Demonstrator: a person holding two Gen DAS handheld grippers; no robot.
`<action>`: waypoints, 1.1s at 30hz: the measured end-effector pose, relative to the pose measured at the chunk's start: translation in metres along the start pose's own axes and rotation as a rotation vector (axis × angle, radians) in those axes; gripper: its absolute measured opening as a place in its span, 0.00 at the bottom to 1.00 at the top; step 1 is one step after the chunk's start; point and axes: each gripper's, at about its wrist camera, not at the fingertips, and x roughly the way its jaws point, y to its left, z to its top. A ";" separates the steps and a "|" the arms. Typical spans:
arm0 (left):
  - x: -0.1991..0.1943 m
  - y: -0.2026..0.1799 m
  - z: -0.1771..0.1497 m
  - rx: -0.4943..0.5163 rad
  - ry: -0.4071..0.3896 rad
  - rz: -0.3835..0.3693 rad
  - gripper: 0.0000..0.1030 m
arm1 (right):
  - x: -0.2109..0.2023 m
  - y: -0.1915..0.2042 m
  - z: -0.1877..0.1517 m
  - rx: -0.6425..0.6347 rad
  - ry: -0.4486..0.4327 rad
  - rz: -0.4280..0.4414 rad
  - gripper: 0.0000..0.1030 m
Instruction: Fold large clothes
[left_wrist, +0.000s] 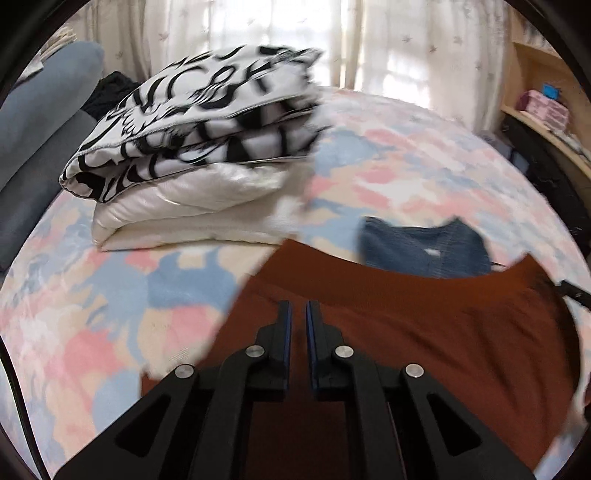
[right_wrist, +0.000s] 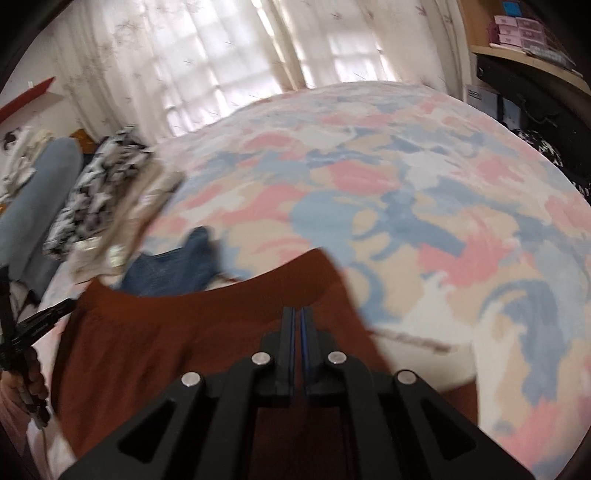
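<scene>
Rust-brown knit cloth sits under both sets of jaws. Left gripper (left_wrist: 298, 308): jaws almost together, a thin slit between the blue pads, cloth running up behind them; it looks pinched on the garment's top band, though the blur leaves the hold itself unclear. Right gripper (right_wrist: 297, 314): jaws nearly closed on the same band near its other end, same doubt.

Rust-brown garment (left_wrist: 443, 332) hangs between the two grippers, its upper hem stretched in a shallow sag, body dropping toward the near edge of the bed (left_wrist: 92, 314). Reads as light, soft and limp, not slippery; it will drape and swing, so hold it at the two ends of the band, as now, and keep the span taut.

Just beyond the hem, a blue denim piece (left_wrist: 421, 251) lies flat on the patterned bedcover. Farther off toward the left edge of the bed, a stack of folded bedding, black-and-white print over white (left_wrist: 192, 140), with a grey-blue bolster (left_wrist: 48, 110) beside it. Curtained window (left_wrist: 295, 37) past the far edge; shelves (right_wrist: 528, 33) at the right.
</scene>
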 end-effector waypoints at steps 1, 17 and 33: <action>-0.007 -0.008 -0.005 0.005 0.005 -0.016 0.07 | -0.005 0.009 -0.005 -0.006 0.005 0.017 0.03; -0.028 -0.047 -0.102 -0.055 0.050 0.012 0.12 | -0.017 0.046 -0.098 -0.043 0.065 0.057 0.00; -0.072 0.031 -0.119 -0.266 0.127 0.107 0.57 | -0.085 -0.040 -0.109 0.166 0.009 -0.095 0.03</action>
